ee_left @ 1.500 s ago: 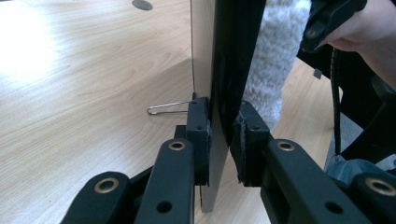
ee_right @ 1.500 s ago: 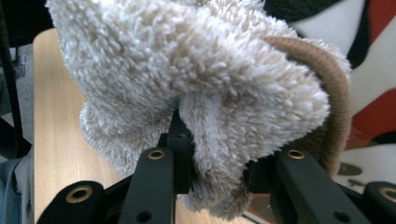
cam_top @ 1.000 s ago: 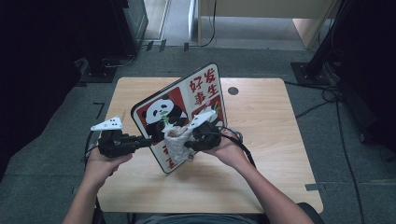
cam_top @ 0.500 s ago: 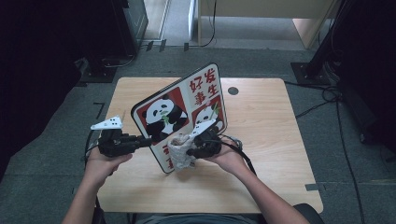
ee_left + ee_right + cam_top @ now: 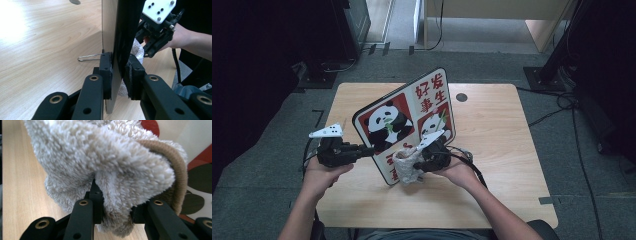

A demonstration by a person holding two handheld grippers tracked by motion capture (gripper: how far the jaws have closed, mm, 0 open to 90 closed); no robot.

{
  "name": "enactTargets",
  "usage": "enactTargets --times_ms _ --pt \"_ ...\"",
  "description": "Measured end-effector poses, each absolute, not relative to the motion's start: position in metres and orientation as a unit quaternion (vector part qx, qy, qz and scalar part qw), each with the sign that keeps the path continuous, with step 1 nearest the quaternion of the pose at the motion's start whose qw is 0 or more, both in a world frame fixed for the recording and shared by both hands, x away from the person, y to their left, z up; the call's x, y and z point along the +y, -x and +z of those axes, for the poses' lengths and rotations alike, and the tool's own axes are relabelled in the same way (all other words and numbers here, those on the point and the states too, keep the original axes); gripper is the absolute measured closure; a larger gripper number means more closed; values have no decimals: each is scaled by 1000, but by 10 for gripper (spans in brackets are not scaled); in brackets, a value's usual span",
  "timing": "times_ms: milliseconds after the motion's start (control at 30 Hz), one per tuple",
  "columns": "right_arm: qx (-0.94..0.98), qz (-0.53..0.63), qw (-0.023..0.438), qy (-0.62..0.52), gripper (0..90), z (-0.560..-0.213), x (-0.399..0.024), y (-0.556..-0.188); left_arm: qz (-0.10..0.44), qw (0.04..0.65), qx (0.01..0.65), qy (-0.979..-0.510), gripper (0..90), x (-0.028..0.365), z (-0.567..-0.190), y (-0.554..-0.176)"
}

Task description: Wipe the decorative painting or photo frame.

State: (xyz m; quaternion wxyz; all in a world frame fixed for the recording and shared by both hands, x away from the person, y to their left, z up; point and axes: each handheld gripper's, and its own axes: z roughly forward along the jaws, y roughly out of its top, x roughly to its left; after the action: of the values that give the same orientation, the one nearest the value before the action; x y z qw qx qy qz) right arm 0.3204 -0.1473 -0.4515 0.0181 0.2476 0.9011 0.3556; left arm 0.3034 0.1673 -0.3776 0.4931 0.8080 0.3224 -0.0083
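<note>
A panda sign board [image 5: 404,120] with red panels and Chinese characters stands tilted on the wooden table [image 5: 502,130]. My left gripper [image 5: 362,149] is shut on the board's left edge; in the left gripper view its pads [image 5: 106,72] clamp the board's thin edge [image 5: 120,37]. My right gripper [image 5: 419,160] is shut on a fluffy beige cloth [image 5: 407,167] and presses it against the board's lower front. The right gripper view has the cloth [image 5: 105,162] bunched between the jaws, with a tan elastic hem [image 5: 175,170] and the board's face [image 5: 197,177] behind.
A thin wire stand [image 5: 88,57] sticks out from the board's back onto the table. A round cable hole [image 5: 461,97] sits near the table's far edge. Cables [image 5: 557,100] lie on the carpet to the right, dark furniture [image 5: 332,35] at the back left.
My right gripper has moved down the board's face with the cloth, toward its lower edge. The left gripper and the board have stayed put.
</note>
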Motion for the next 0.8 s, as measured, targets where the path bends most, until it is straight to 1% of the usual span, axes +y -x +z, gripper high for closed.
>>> enactTargets --times_ms 300,600,800 --pt "898 361 16 -251 695 -442 -151 -320 -10 501 320 -805 694 170 -376 -303" --pt "889 371 2 -267 701 -429 -156 -319 -15 496 312 -811 690 171 -374 -301" --pt "883 384 5 -269 701 -412 -159 -318 -14 499 316 -806 685 177 -373 -299"
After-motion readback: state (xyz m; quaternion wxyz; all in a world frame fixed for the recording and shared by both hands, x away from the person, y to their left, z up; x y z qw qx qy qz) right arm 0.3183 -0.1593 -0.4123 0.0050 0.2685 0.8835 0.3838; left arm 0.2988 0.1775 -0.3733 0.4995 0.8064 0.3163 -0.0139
